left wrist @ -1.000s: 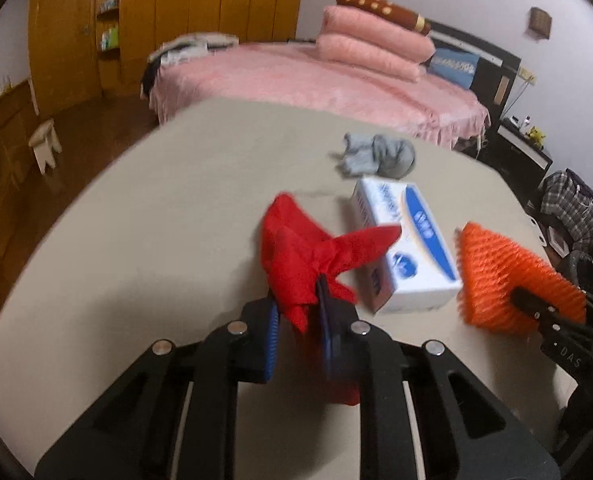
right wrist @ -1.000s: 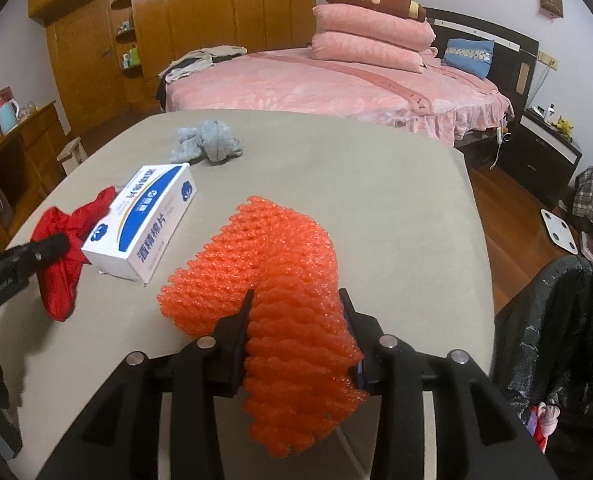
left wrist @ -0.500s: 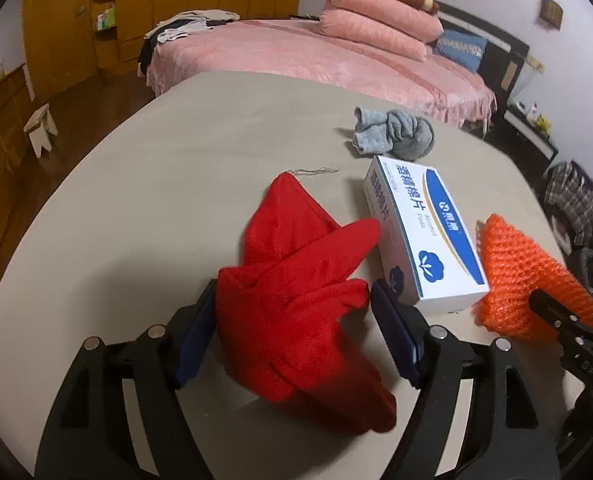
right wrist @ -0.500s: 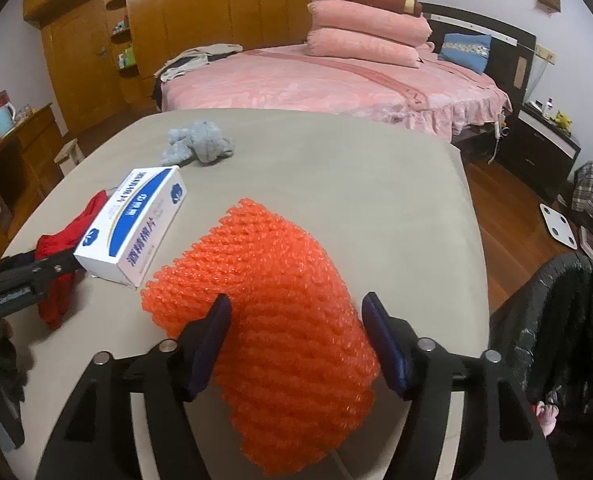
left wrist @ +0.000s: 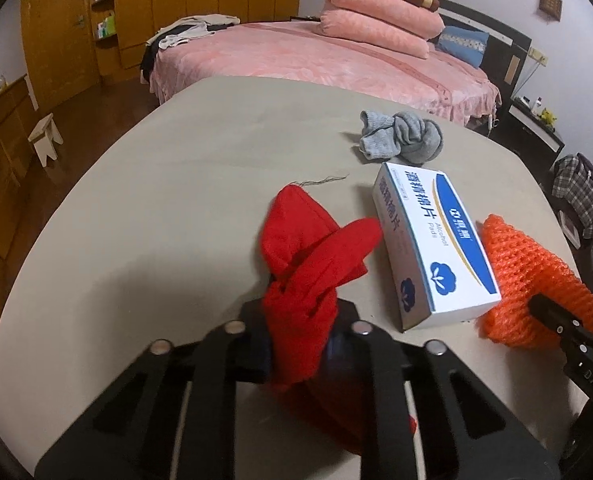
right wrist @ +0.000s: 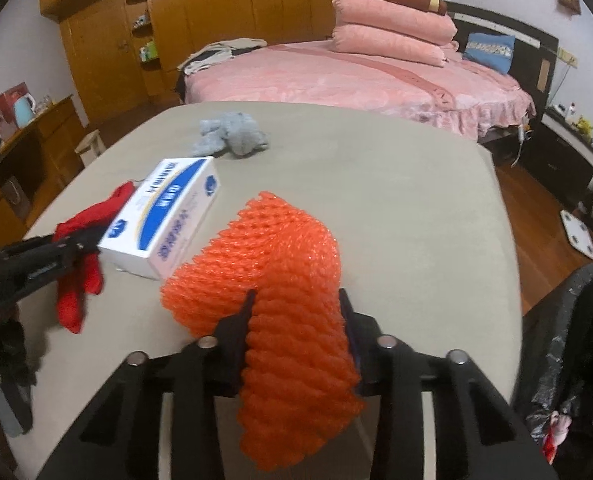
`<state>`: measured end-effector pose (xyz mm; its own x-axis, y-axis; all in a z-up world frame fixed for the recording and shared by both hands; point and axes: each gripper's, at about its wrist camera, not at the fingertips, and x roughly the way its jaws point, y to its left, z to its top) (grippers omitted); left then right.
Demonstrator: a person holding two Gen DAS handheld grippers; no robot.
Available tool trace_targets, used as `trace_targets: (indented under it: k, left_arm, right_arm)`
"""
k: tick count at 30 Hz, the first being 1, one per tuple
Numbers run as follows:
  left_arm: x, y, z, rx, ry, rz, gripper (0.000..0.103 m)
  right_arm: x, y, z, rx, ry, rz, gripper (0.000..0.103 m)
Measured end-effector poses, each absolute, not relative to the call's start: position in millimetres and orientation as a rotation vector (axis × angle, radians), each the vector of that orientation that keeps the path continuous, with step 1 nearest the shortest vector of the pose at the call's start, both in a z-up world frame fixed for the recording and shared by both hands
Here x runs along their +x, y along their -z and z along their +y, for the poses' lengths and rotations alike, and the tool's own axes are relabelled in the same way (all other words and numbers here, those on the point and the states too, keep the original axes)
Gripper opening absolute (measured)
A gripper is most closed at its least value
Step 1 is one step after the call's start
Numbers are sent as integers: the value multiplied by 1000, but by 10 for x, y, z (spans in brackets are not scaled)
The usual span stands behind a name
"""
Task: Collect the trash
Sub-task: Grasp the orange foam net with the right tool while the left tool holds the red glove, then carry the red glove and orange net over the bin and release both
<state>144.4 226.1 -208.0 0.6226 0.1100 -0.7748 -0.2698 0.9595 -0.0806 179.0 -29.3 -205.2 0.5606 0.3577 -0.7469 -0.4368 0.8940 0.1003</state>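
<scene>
My left gripper (left wrist: 298, 344) has just closed its jaws tight on the crumpled red cloth (left wrist: 312, 256); its tail drags on the beige counter (left wrist: 176, 200) and could slip out. My right gripper (right wrist: 296, 332) has just narrowed its jaws around the springy orange foam net (right wrist: 280, 280), which may squirm free. Only the right view shows the black bin bag (right wrist: 568, 340) past the counter's edge.

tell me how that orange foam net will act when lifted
The orange foam net probably squashes easily: it bulges around the right claw, whose jaws have just closed on it. Likely very light and floppy, being open mesh; its free end droops.
</scene>
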Motion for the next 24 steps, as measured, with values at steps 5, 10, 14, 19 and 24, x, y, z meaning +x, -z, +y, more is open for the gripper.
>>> trace_targets:
  k: [5, 10, 14, 19, 24]
  left_arm:
    - [1331, 1941, 2195, -199, -222, 832, 14]
    - [1238, 1634, 2052, -171, -197, 759, 14]
    - [1234, 1386, 1880, -149, -160, 716, 14]
    - [1249, 1120, 1562, -128, -100, 655, 14]
    - [1276, 978, 1245, -109, -39, 626, 14]
  right_arm:
    - [1715, 1896, -325, -82, -484, 825, 34]
    - [1679, 1627, -388, -52, -483, 761, 34]
    - [1648, 1424, -465, -29, -476, 713, 34]
    - [1586, 1139, -654, 2, -449, 654, 34]
    - [1516, 928, -935, 33, -412, 607, 34]
